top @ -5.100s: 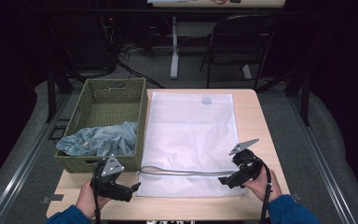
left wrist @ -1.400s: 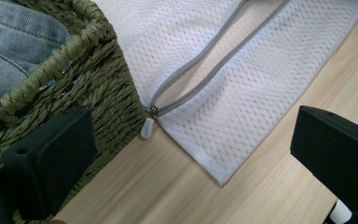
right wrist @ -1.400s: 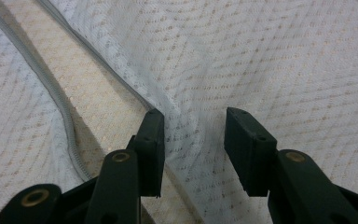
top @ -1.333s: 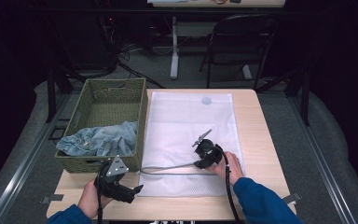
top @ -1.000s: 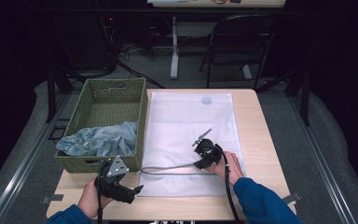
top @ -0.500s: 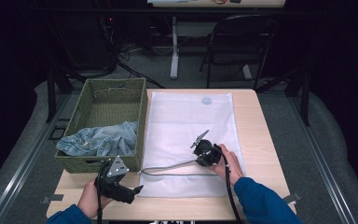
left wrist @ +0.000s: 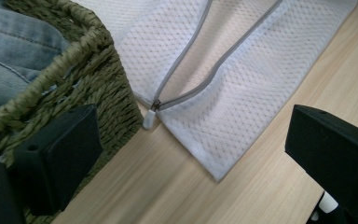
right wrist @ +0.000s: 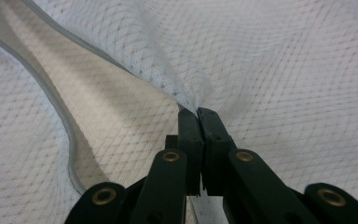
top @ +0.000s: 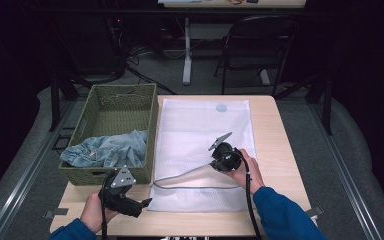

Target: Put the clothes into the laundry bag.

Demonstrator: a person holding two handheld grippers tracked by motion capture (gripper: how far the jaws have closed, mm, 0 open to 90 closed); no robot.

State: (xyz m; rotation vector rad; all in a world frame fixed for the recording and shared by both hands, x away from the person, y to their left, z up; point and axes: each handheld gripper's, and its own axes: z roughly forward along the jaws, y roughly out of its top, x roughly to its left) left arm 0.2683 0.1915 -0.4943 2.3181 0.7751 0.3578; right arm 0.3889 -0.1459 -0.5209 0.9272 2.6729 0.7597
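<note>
Pale wood of the tabletop (top: 272,125) carries a white mesh laundry bag (top: 200,135) spread across its middle, zip edge toward the near edge. Its upper layer is pinched and lifted by the right gripper (right wrist: 198,113) — jaws just closed on the mesh. Near the front left corner, beside the wicker basket (top: 91,176) of denim (top: 105,150), the left gripper (top: 145,202) is held wide open — empty.

Table (top: 275,150) lit from above, surroundings dark; right gripper view soft, mesh blurred up close.
</note>
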